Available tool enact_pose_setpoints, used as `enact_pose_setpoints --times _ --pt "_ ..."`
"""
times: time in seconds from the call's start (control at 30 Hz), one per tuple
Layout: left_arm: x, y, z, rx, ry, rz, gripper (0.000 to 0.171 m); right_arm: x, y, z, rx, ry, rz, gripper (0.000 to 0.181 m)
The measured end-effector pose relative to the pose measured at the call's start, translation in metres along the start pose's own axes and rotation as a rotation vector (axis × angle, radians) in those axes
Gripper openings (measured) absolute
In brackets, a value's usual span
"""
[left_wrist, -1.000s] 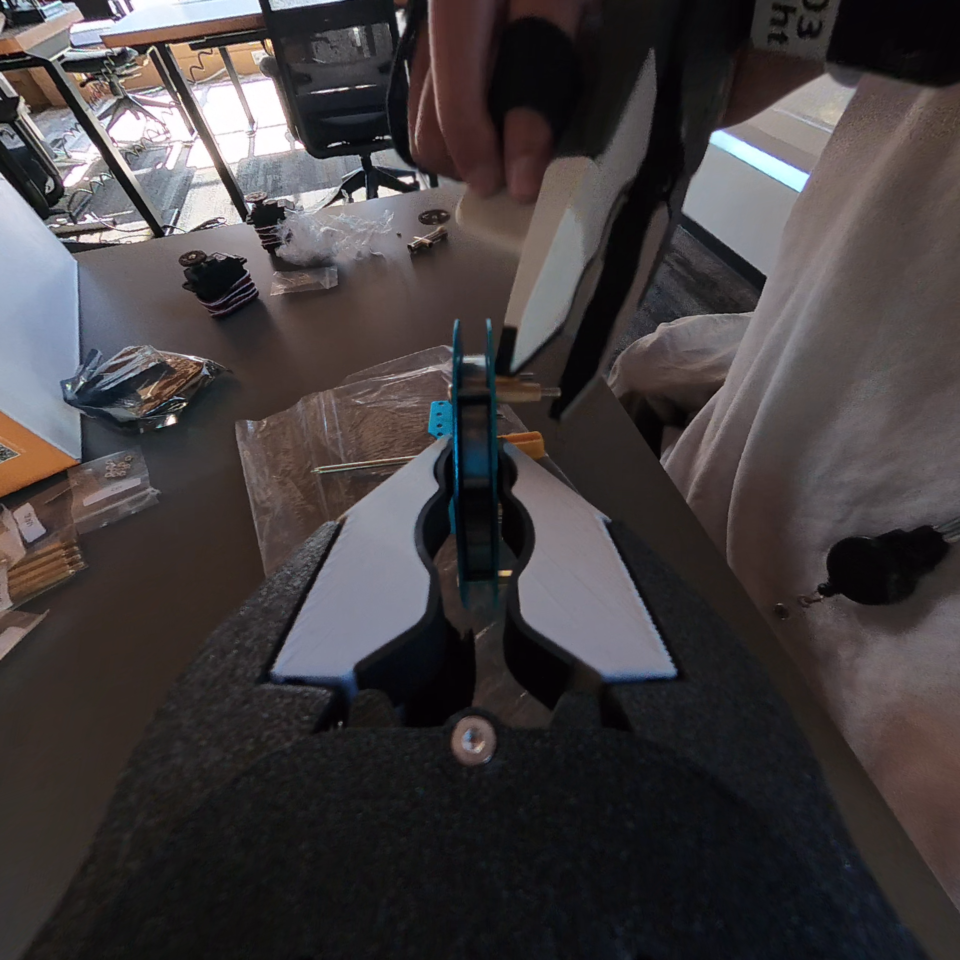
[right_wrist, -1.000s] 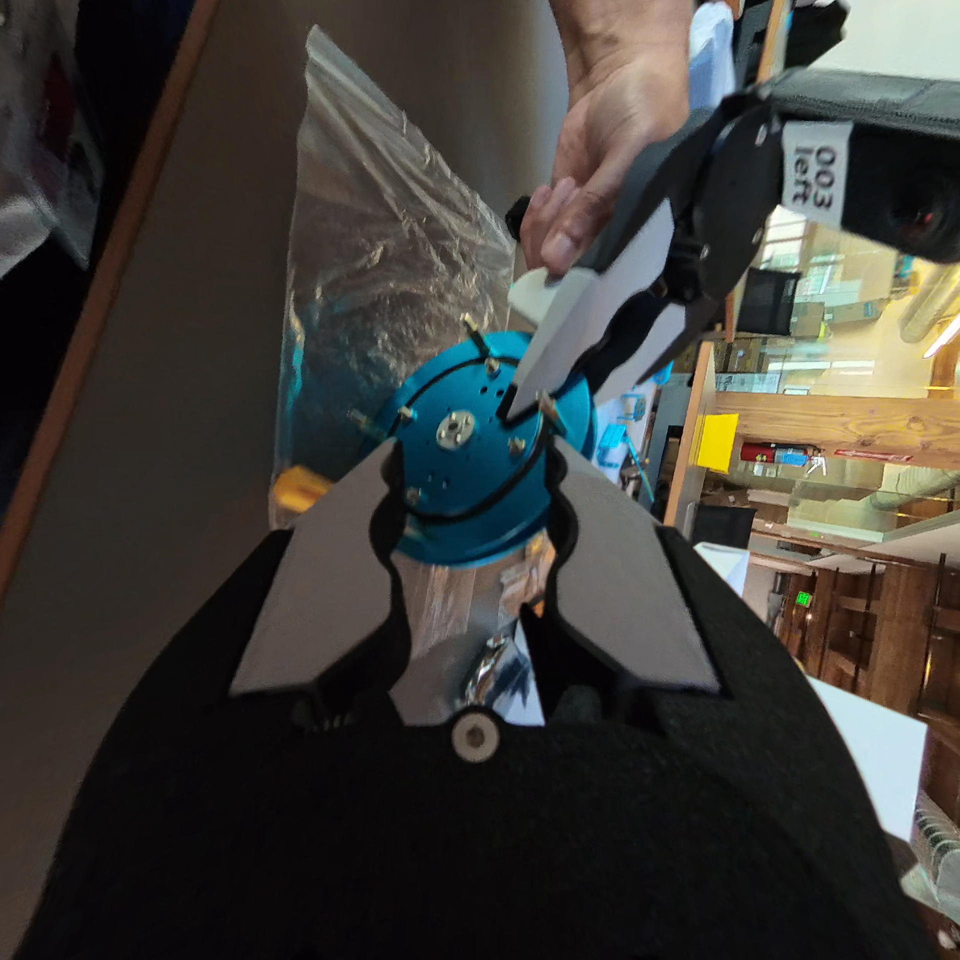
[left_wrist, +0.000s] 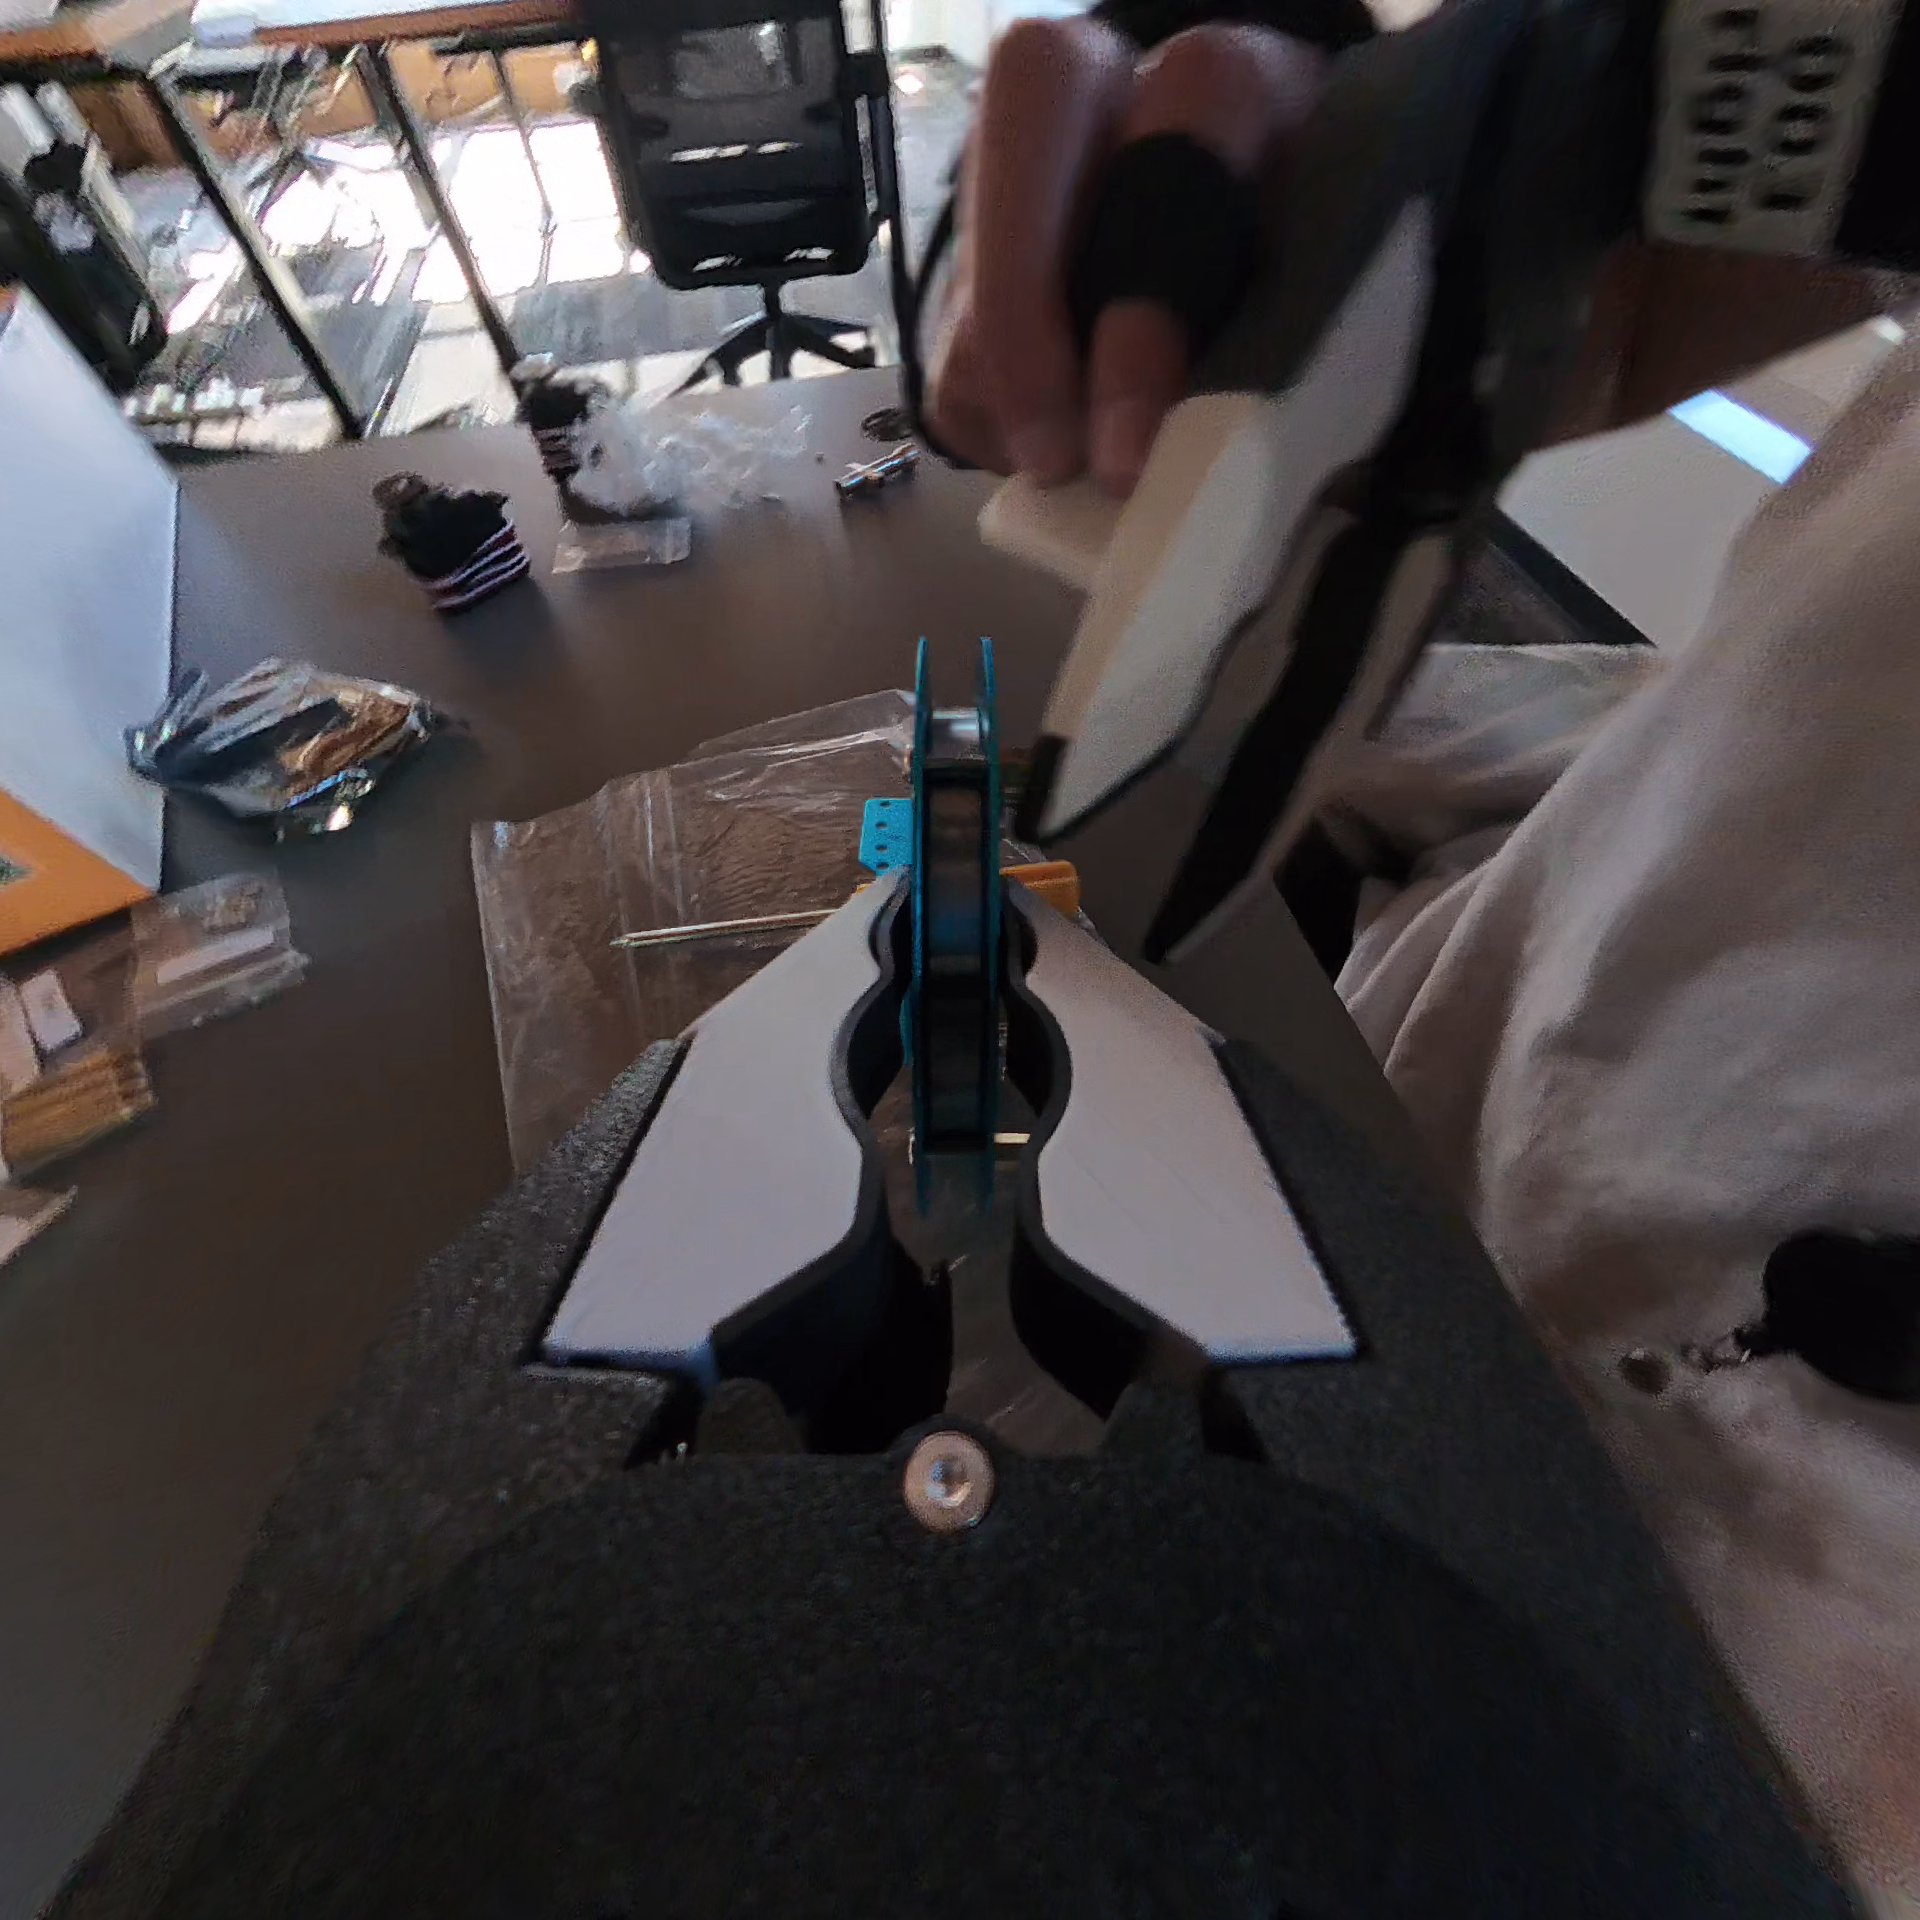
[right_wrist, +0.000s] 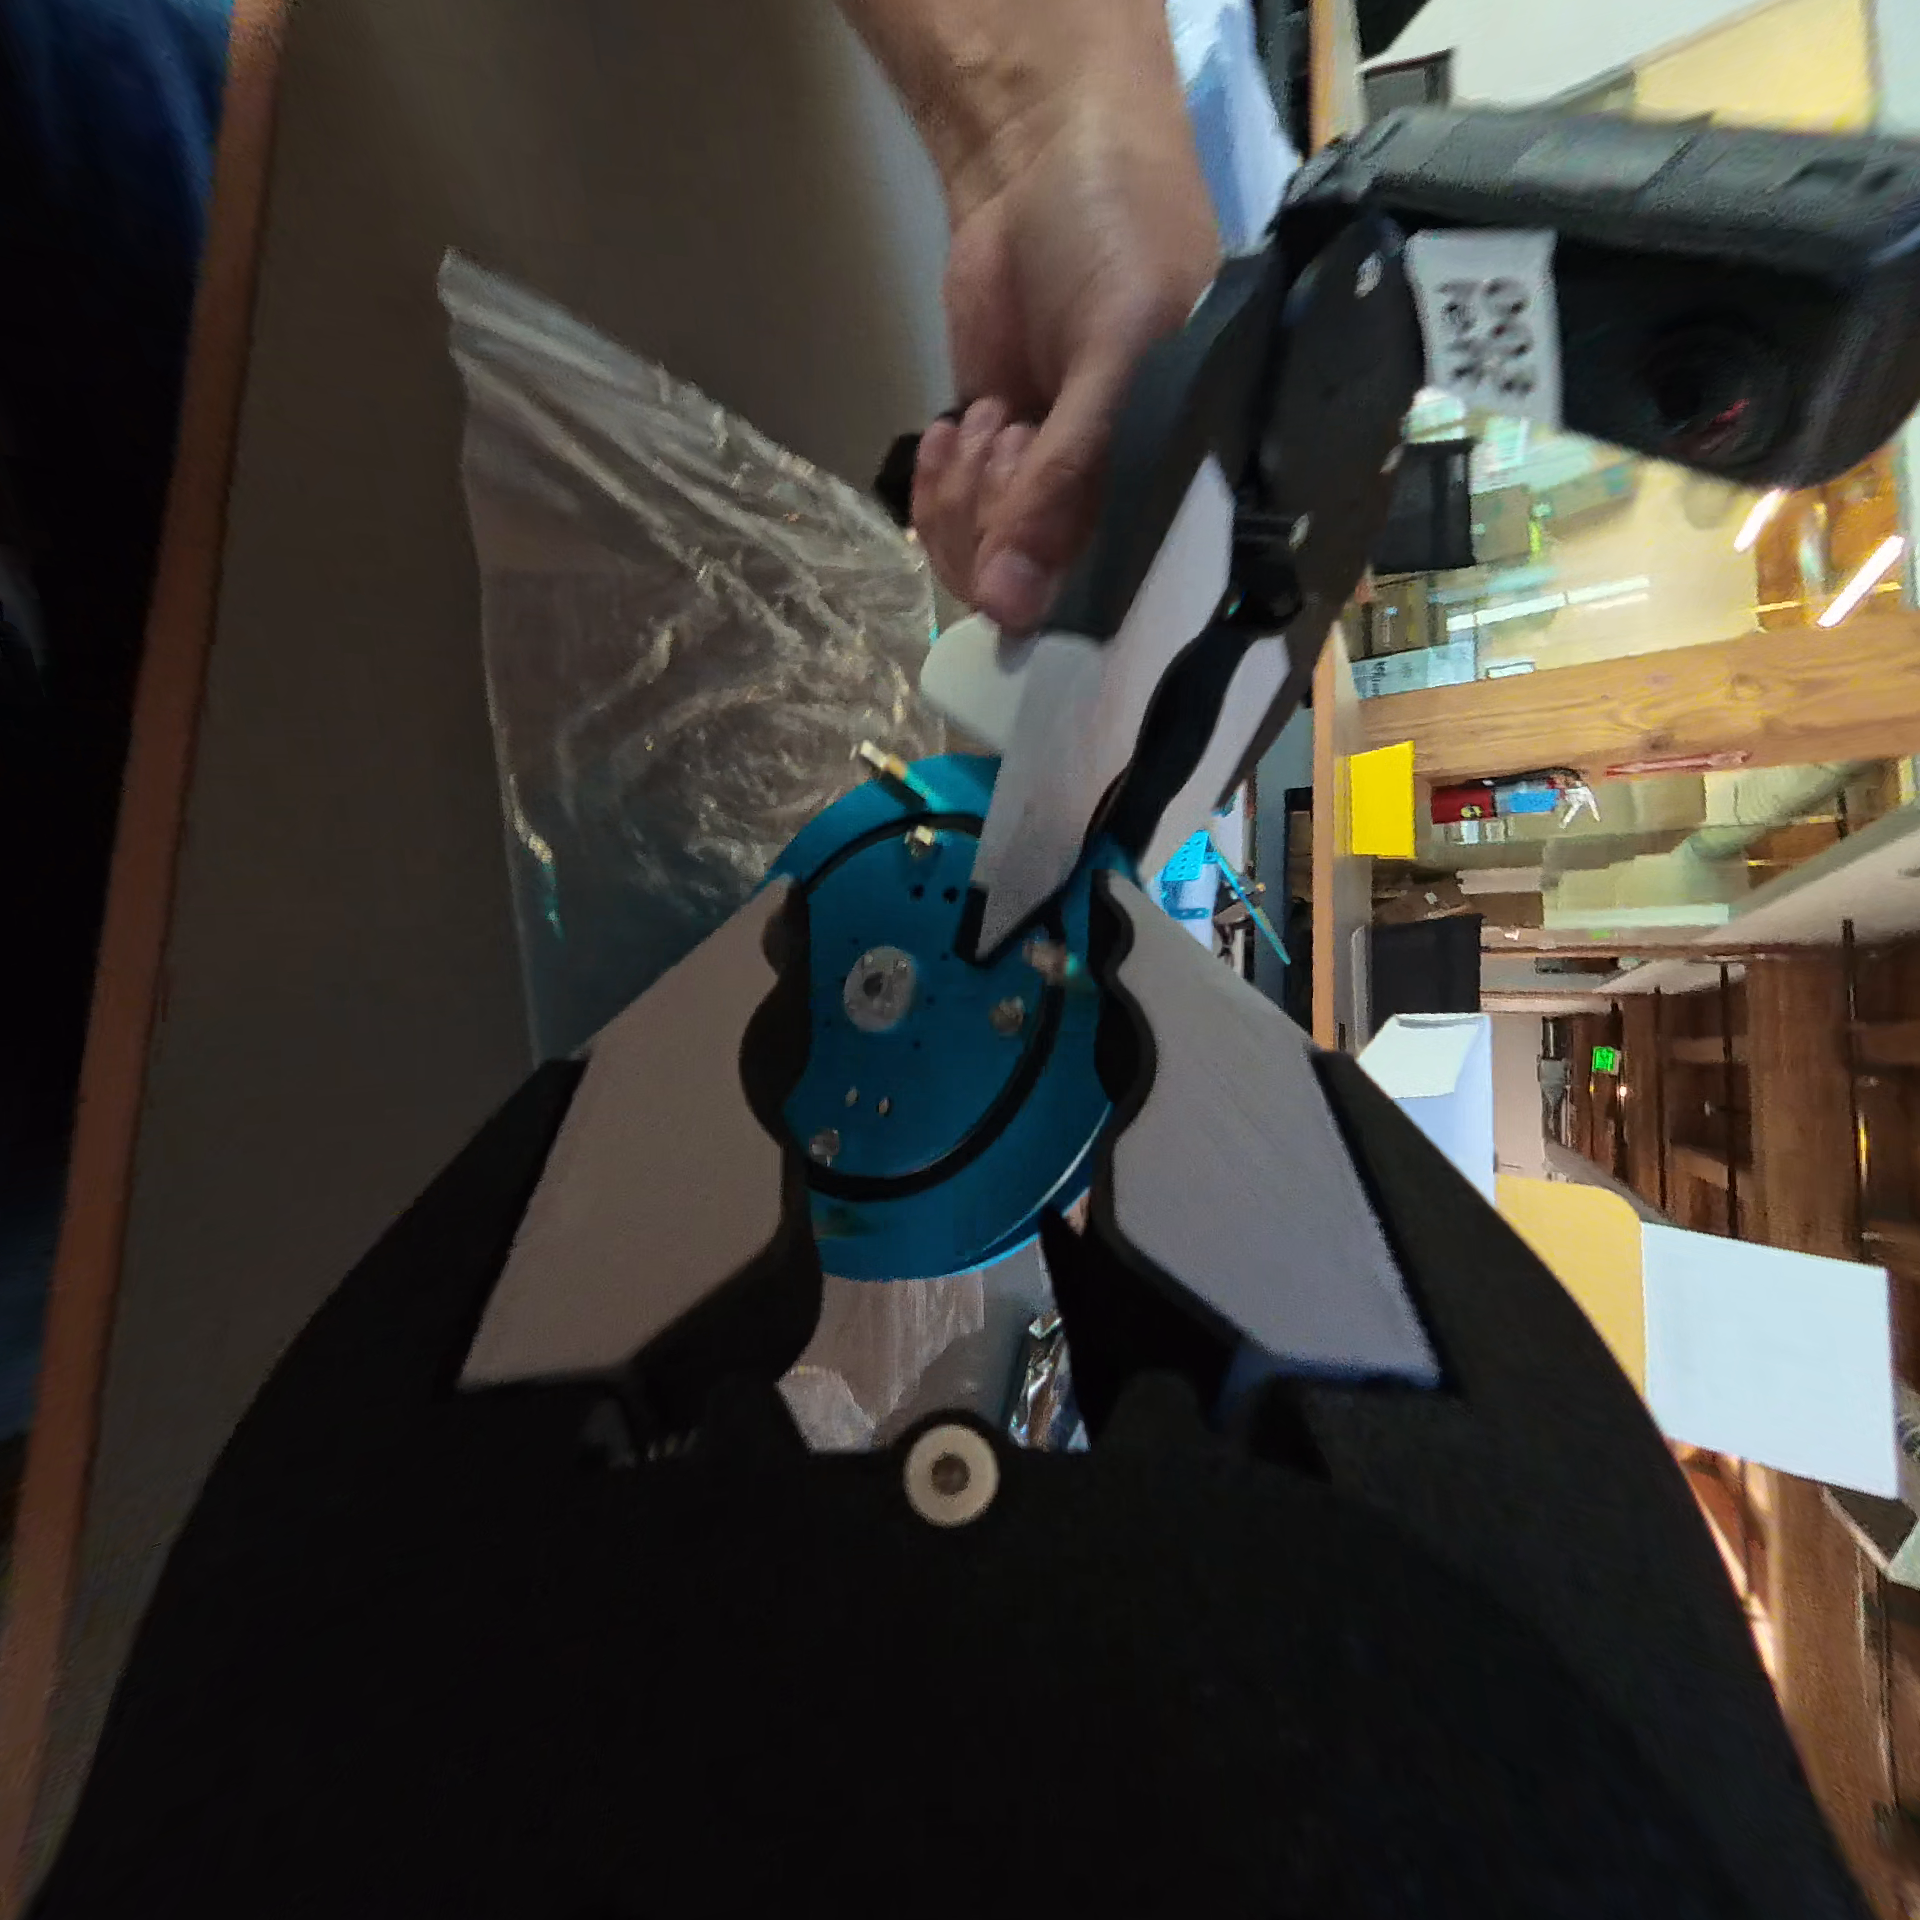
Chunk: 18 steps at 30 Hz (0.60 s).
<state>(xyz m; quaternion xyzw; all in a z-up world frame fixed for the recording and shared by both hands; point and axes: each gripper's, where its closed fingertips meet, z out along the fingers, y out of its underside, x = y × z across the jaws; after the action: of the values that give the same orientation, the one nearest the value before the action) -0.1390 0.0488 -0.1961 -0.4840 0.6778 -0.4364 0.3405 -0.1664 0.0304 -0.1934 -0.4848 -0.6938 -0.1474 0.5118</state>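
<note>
- The left gripper (left_wrist: 951, 914) is clamped on a blue wheel (left_wrist: 948, 1039), which stands upright and edge-on between its white fingers in the left wrist view. The two blue discs and the dark band between them all show.
- In the right wrist view the same wheel is seen face-on at the centre. One left finger lies across its face from 1 o'clock, and the other is hidden behind it.
- The right gripper (right_wrist: 940, 888) has its jaws spread apart, one to each side of the wheel's face. I cannot tell whether either finger touches the wheel.
- Brass standoffs (right_wrist: 883, 764) stick out of the wheel's face. One sits just beside the right gripper's finger at 3 o'clock of the hub.
- From the left wrist view, the right gripper comes down from 1 o'clock, its near tip just beside the wheel's right face.
- A hand (left_wrist: 1070, 312) grips the right gripper's handle at 1 o'clock. It is blurred.
- A clear plastic bag (left_wrist: 665, 862) lies flat on the dark table (left_wrist: 312, 1195) under the wheel, reaching to 9 o'clock.
- On the bag, just behind the wheel, sit a small blue perforated bracket (left_wrist: 883, 826), an orange piece (left_wrist: 1039, 878) and a thin metal rod (left_wrist: 717, 930).
- A crumpled dark foil packet (left_wrist: 281, 743) lies at 10 o'clock.
- A black part wrapped in striped wires (left_wrist: 457, 540) lies farther off at 11 o'clock.
- An office chair (left_wrist: 748, 156) stands beyond the table at 12 o'clock.
</note>
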Motion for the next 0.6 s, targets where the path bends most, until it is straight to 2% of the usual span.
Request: enact_pose_setpoints --times 0.1,0.23,0.33,0.4,0.43,0.47,0.5,0.57,0.6 --pt "0.006 0.002 -0.004 0.022 0.059 0.085 0.013 -0.007 -0.004 0.001 0.042 -0.054 -0.075 0.052" --pt "0.007 0.002 -0.004 0.012 0.11 0.105 0.012 -0.006 -0.003 0.006 0.062 -0.117 -0.242 0.049" --pt "0.001 0.003 -0.005 0.036 0.11 0.068 0.013 -0.005 0.008 0.002 0.072 -0.162 -0.244 0.06" --pt "0.001 0.003 -0.005 0.037 0.115 0.069 0.013 -0.001 0.012 -0.006 0.082 -0.148 -0.247 0.059" --pt "0.0 0.004 -0.006 0.036 0.117 0.066 0.013 0.0 0.015 -0.011 0.081 -0.143 -0.243 0.057" --pt "0.0 0.004 -0.007 0.038 0.121 0.056 0.013 -0.002 0.024 -0.016 0.051 -0.171 -0.245 0.031" --pt "-0.002 0.005 -0.008 0.041 0.122 0.042 0.013 -0.006 0.03 -0.017 0.038 -0.185 -0.238 0.035" --pt "-0.004 0.005 -0.008 0.041 0.118 0.019 0.013 0.006 0.025 -0.022 0.051 -0.099 -0.246 0.051" --pt "-0.004 0.004 -0.007 0.038 0.117 0.02 0.013 0.013 0.018 -0.026 0.064 -0.083 -0.215 0.05"
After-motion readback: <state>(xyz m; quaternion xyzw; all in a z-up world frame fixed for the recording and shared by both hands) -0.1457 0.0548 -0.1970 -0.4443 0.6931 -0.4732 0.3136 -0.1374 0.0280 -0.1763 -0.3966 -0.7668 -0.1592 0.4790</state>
